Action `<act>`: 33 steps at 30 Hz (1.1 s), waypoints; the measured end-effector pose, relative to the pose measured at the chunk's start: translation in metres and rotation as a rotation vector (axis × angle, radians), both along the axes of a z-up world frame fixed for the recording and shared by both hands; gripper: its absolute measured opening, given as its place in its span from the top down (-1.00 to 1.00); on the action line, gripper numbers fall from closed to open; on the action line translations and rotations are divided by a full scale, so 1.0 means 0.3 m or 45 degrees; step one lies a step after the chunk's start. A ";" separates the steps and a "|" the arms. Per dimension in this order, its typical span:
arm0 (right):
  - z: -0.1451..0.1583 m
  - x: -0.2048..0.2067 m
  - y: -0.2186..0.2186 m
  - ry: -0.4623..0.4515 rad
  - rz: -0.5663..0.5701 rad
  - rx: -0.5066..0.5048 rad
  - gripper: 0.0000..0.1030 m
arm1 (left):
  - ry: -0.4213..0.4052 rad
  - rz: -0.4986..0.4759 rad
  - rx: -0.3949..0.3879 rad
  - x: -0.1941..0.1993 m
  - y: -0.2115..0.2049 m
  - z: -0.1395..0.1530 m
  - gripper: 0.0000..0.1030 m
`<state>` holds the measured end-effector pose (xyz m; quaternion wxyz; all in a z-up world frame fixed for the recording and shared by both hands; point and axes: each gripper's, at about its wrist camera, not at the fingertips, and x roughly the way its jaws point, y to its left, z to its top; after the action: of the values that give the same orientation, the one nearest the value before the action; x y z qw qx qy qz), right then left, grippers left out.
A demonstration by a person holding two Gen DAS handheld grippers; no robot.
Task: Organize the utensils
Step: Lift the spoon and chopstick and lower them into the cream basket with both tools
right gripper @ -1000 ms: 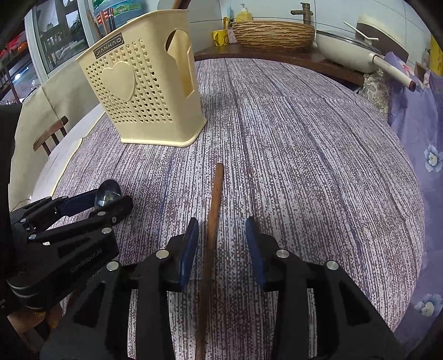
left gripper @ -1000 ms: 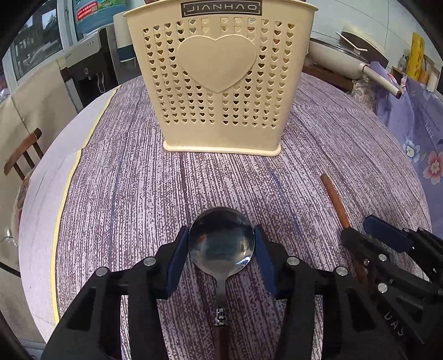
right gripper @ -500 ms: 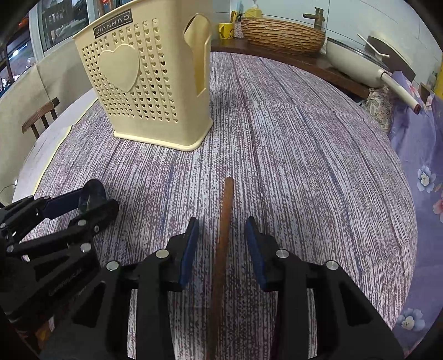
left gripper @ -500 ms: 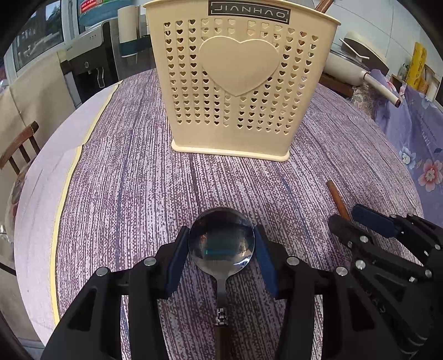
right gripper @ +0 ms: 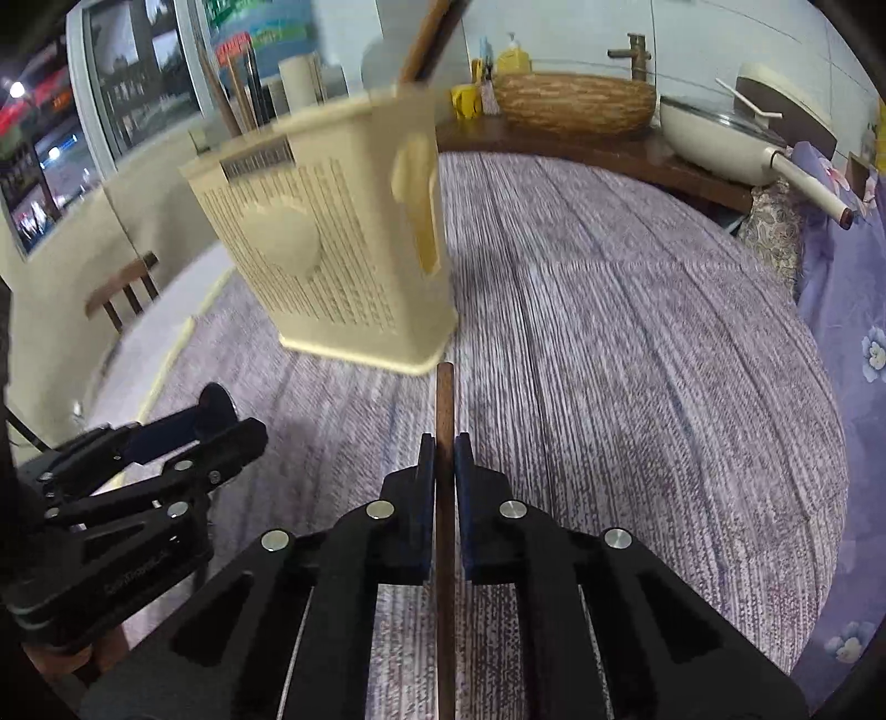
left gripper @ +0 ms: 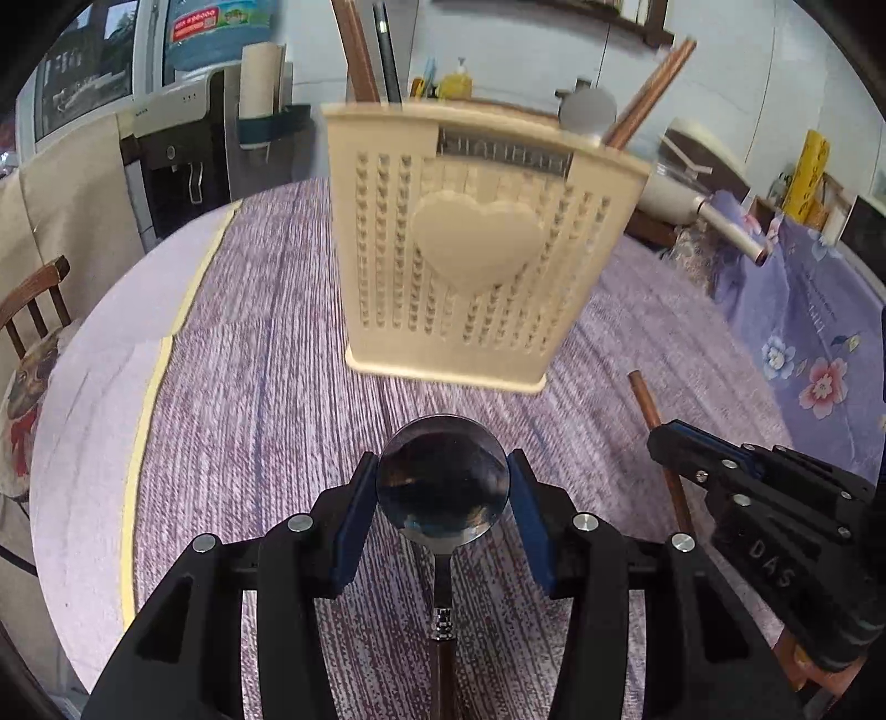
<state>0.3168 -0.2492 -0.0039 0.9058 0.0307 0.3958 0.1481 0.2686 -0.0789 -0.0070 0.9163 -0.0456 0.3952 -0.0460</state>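
Utensils (left gripper: 360, 61) are already stood in the cream holder (left gripper: 476, 260), while a spoon (left gripper: 442, 490) is pinched at its bowl by the left gripper (left gripper: 442, 498) and a wooden stick (right gripper: 444, 421) is clamped by the right gripper (right gripper: 443, 487), neither yet delivered.

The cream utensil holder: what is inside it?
Rising above the cream utensil holder: brown sticks, one dark stick, a round metal utensil end and another brown handle. The walls hide their lower parts.
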 end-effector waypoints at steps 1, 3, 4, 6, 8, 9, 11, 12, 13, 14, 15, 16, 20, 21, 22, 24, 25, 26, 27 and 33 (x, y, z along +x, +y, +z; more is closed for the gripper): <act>0.033 -0.011 -0.009 -0.031 -0.002 0.014 0.85 | -0.025 -0.001 -0.009 -0.006 0.004 0.025 0.09; 0.092 -0.035 -0.026 -0.082 -0.001 0.046 0.85 | -0.067 -0.009 -0.023 -0.018 0.011 0.070 0.09; 0.115 -0.045 -0.035 -0.100 0.000 0.064 0.85 | -0.090 -0.013 -0.031 -0.026 0.013 0.093 0.09; 0.181 -0.074 -0.058 -0.159 0.001 0.108 0.85 | -0.136 -0.021 -0.039 -0.040 0.021 0.140 0.09; 0.227 -0.097 -0.072 -0.197 0.010 0.120 0.85 | -0.168 -0.031 -0.048 -0.050 0.027 0.176 0.09; 0.245 -0.108 -0.073 -0.211 0.015 0.120 0.85 | -0.182 -0.030 -0.054 -0.055 0.032 0.188 0.09; 0.272 -0.119 -0.083 -0.223 0.024 0.127 0.85 | -0.204 -0.035 -0.056 -0.064 0.033 0.206 0.09; 0.282 -0.124 -0.086 -0.226 0.027 0.137 0.85 | -0.208 -0.038 -0.058 -0.065 0.035 0.211 0.09; 0.294 -0.131 -0.090 -0.231 0.029 0.149 0.85 | -0.212 -0.039 -0.059 -0.067 0.037 0.214 0.09; 0.301 -0.134 -0.092 -0.234 0.031 0.155 0.85 | -0.216 -0.041 -0.056 -0.068 0.038 0.219 0.09; 0.306 -0.137 -0.091 -0.238 0.036 0.159 0.85 | -0.221 -0.044 -0.053 -0.071 0.041 0.222 0.09; 0.313 -0.141 -0.085 -0.242 0.046 0.155 0.85 | -0.227 -0.049 -0.048 -0.073 0.041 0.224 0.09; 0.326 -0.150 -0.072 -0.249 0.069 0.153 0.85 | -0.227 -0.059 -0.051 -0.076 0.046 0.224 0.09; 0.329 -0.153 -0.070 -0.249 0.075 0.157 0.85 | -0.230 -0.061 -0.053 -0.077 0.047 0.226 0.09; 0.333 -0.156 -0.067 -0.253 0.080 0.160 0.85 | -0.231 -0.062 -0.051 -0.080 0.051 0.229 0.09; 0.343 -0.164 -0.063 -0.264 0.091 0.161 0.85 | -0.235 -0.064 -0.051 -0.082 0.058 0.234 0.09; 0.351 -0.168 -0.058 -0.271 0.099 0.158 0.85 | -0.235 -0.063 -0.058 -0.083 0.062 0.237 0.09; 0.355 -0.169 -0.054 -0.275 0.105 0.158 0.85 | -0.234 -0.062 -0.066 -0.083 0.067 0.239 0.09; 0.357 -0.168 -0.051 -0.278 0.110 0.160 0.85 | -0.234 -0.063 -0.070 -0.083 0.070 0.241 0.09; 0.382 -0.170 -0.026 -0.304 0.147 0.172 0.85 | -0.245 -0.079 -0.062 -0.088 0.077 0.254 0.09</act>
<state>0.2659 -0.2571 0.1106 0.9323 0.0509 0.2754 0.2287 0.2423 -0.0559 0.0691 0.9468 -0.0509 0.3053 -0.0883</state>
